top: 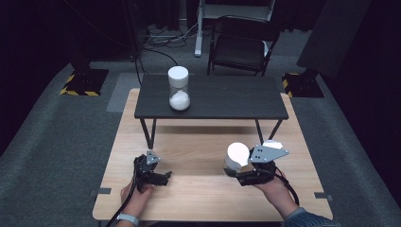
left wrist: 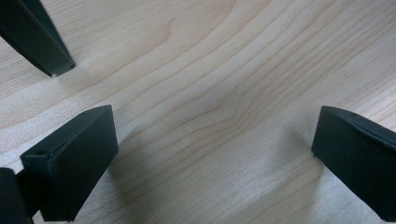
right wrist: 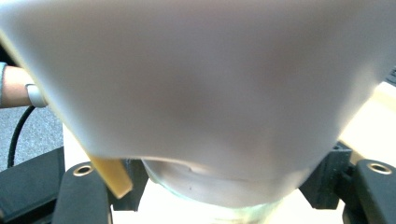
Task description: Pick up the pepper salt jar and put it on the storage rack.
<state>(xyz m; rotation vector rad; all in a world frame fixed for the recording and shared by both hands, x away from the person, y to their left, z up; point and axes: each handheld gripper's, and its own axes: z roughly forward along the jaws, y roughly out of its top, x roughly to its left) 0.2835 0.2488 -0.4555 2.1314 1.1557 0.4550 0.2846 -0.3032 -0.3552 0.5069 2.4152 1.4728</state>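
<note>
A clear jar (top: 179, 89) with a white lid and white powder inside stands on the left part of a small black table (top: 227, 97). My right gripper (top: 235, 169) is shut on a second jar (top: 236, 157) with a white lid, held above the wooden tabletop (top: 198, 189) at the front right. In the right gripper view that jar's lid (right wrist: 201, 93) is close and blurred, with the black jaws on either side of the jar body. My left gripper (top: 166, 177) rests low at the front left, open, with bare wood between its fingers (left wrist: 70, 163).
The small black table stands on the far half of the wooden tabletop; one of its legs (left wrist: 39, 39) is close to my left gripper. A black chair (top: 241, 45) and cables lie on the grey floor beyond.
</note>
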